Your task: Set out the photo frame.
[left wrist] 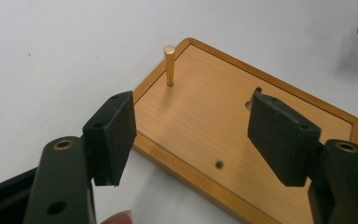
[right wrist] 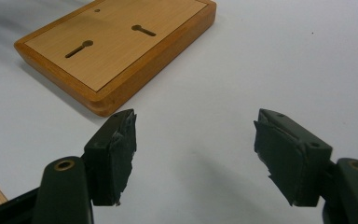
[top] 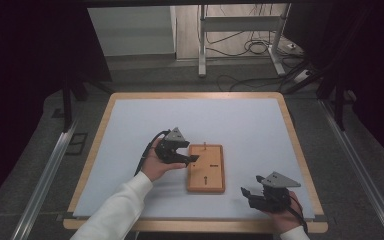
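The left tool (left wrist: 193, 140), spread and empty, hovers over the flat rectangular wooden board (left wrist: 205, 126), its upright brass peg (left wrist: 169, 65) ahead; closing on that peg likely follows. The right tool (right wrist: 196, 158) rests spread nearby.

One wooden board (top: 206, 168), one brass peg (left wrist: 169, 65), two grippers.

Showing smooth, satin-varnished wood on the board (left wrist: 205, 126), shiny brass-like metal on the peg (left wrist: 169, 65), matt white tabletop (top: 250, 125).
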`<state>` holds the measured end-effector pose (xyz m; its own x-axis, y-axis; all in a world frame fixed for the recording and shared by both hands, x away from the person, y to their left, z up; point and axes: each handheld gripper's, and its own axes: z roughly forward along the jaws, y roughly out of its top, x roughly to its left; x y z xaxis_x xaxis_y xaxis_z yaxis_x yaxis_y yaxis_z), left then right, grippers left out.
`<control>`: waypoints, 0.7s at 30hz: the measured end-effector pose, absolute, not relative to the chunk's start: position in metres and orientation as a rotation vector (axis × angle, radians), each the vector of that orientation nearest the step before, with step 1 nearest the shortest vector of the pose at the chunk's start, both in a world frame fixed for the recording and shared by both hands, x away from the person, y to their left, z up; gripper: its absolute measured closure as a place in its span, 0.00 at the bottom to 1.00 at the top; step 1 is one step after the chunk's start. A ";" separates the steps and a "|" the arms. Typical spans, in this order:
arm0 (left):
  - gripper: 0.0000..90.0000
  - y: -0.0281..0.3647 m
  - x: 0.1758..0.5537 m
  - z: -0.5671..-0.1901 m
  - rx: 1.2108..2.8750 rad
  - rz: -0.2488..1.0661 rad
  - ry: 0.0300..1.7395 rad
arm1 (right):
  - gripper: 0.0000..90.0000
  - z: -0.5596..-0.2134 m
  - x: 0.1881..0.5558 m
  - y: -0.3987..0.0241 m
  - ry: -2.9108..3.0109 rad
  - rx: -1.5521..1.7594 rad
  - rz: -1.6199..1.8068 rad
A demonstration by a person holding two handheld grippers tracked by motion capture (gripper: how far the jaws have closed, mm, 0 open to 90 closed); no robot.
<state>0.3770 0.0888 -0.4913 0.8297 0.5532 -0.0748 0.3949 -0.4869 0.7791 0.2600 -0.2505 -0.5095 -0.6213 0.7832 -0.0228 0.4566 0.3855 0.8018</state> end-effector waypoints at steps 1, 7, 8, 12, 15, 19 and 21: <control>0.36 0.086 0.378 -0.492 2.143 0.239 0.694 | 0.33 -0.510 0.260 -0.251 2.252 1.071 1.113; 0.37 0.075 0.391 -0.500 2.153 0.217 0.688 | 0.34 -0.510 0.261 -0.252 2.251 1.074 1.112; 0.37 0.073 0.392 -0.500 2.150 0.218 0.689 | 0.34 -0.510 0.261 -0.251 2.253 1.073 1.112; 0.38 0.066 0.398 -0.502 2.166 0.222 0.656 | 0.34 -0.511 0.261 -0.251 2.258 1.067 1.112; 0.40 0.063 0.402 -0.504 2.165 0.222 0.654 | 0.33 -0.511 0.261 -0.251 2.260 1.066 1.112; 0.48 0.059 0.408 -0.510 2.168 0.222 0.673 | 0.33 -0.511 0.261 -0.251 2.263 1.064 1.112; 0.48 0.059 0.411 -0.512 2.159 0.204 0.675 | 0.33 -0.511 0.261 -0.251 2.263 1.060 1.112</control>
